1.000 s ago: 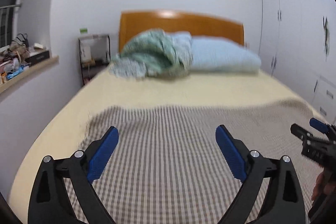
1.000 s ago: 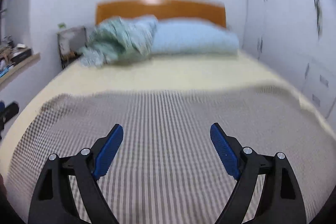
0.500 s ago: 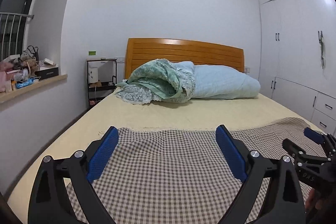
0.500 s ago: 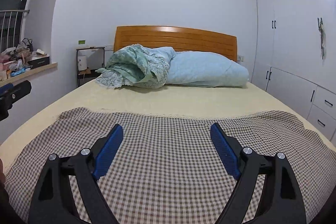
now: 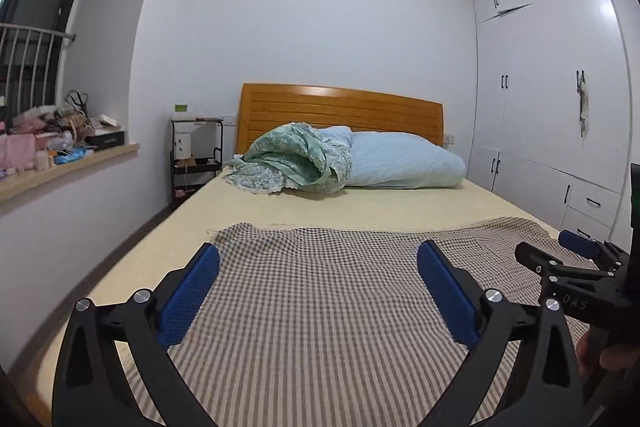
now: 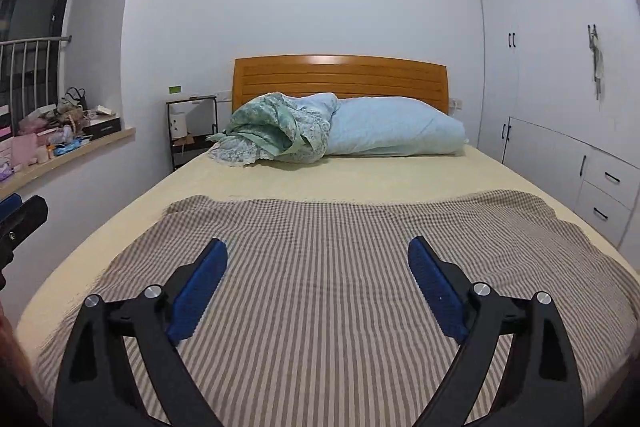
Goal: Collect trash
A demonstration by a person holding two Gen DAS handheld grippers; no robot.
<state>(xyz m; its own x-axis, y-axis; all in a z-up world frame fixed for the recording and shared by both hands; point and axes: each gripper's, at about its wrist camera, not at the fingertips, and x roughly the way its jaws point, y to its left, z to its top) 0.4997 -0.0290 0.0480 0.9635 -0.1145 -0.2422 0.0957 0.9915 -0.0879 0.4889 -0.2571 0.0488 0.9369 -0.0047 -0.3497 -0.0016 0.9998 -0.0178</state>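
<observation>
No piece of trash shows on the bed in either view. My left gripper (image 5: 318,251) hangs over the near end of a checked brown-and-white cloth (image 5: 320,307) spread on the bed, its blue-padded jaws opening wide with nothing between them. My right gripper (image 6: 318,247) is over the same cloth (image 6: 320,267), its jaws also opening and empty. In the left wrist view the right gripper (image 5: 560,251) shows at the right edge with a hand under it. In the right wrist view part of the left gripper (image 6: 20,215) shows at the left edge.
The bed (image 5: 380,211) has a yellow sheet, a wooden headboard (image 5: 340,115), a green floral quilt (image 5: 296,159) and a pale blue pillow (image 5: 400,163). A cluttered window ledge (image 5: 60,147) and a black shelf rack (image 5: 196,155) stand left. White wardrobes (image 5: 560,107) line the right wall.
Both grippers have drawn back from the bed and risen; more of the wall and ceiling shows now. The jaws of both stand slightly wider. The cloth and bedding have not moved.
</observation>
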